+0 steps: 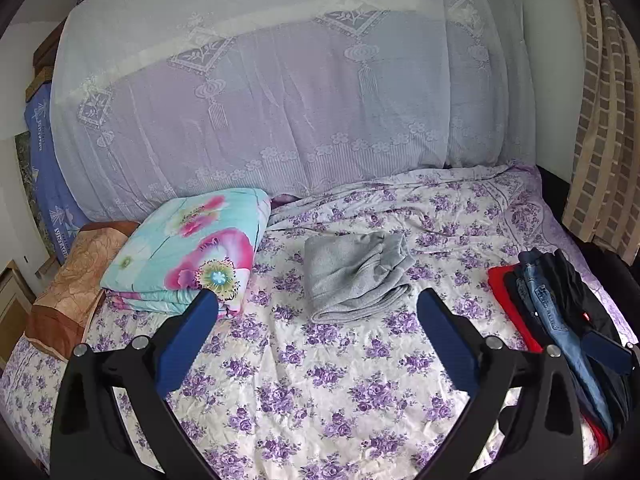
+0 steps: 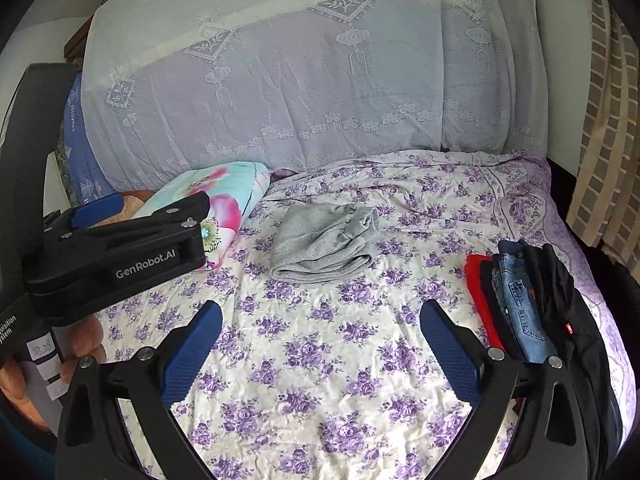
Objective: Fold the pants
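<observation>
Grey pants (image 1: 352, 276) lie folded in a loose bundle on the floral bed sheet (image 1: 320, 392), a little beyond both grippers. My left gripper (image 1: 318, 302) is open, and its blue fingers frame the near edge of the bundle without touching it. My right gripper (image 2: 322, 308) is open too, over bare sheet in front of the grey pants (image 2: 324, 244). At the right edge of the bed lies a pile of clothes (image 2: 520, 304) with a red piece, blue jeans and black garments. The pile (image 1: 560, 312) also shows in the left wrist view.
A folded turquoise flowered quilt (image 1: 188, 252) and a brown pillow (image 1: 72, 288) sit at the left. A lace-covered mound (image 1: 280, 100) rises behind the bed. A checked curtain (image 1: 600, 120) hangs at the right. A hand (image 2: 84, 344) holds the left gripper's black housing (image 2: 120, 256).
</observation>
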A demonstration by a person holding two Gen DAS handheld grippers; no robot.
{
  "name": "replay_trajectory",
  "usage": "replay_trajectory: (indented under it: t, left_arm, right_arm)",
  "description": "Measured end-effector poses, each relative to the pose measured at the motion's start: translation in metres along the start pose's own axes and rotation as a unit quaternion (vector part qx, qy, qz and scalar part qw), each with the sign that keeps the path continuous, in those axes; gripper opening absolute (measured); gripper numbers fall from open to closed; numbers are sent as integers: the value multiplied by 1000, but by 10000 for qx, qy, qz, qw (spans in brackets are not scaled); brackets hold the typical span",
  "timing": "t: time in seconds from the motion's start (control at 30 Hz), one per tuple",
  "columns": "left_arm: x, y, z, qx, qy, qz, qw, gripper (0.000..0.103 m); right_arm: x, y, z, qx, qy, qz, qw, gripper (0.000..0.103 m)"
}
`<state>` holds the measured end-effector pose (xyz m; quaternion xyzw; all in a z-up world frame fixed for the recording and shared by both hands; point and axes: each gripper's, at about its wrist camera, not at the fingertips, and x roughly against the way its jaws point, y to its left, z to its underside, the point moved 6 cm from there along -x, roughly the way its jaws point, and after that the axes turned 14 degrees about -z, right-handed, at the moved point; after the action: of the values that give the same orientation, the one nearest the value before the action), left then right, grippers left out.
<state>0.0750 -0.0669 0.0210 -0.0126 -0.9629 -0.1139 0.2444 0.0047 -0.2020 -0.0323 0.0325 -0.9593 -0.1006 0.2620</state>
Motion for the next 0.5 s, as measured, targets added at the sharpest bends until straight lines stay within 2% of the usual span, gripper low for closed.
replay_trajectory:
  t: [0.23, 0.5]
  left_arm:
    - [-18, -2, 7, -18, 273, -152, 9995, 97]
    - [-29, 2, 8, -1, 368, -315, 9988, 98]
  right_arm:
    - [-11, -10, -6, -151, -36, 187, 9997, 100]
    - [-20, -7, -15, -49, -50, 118, 9999, 100]
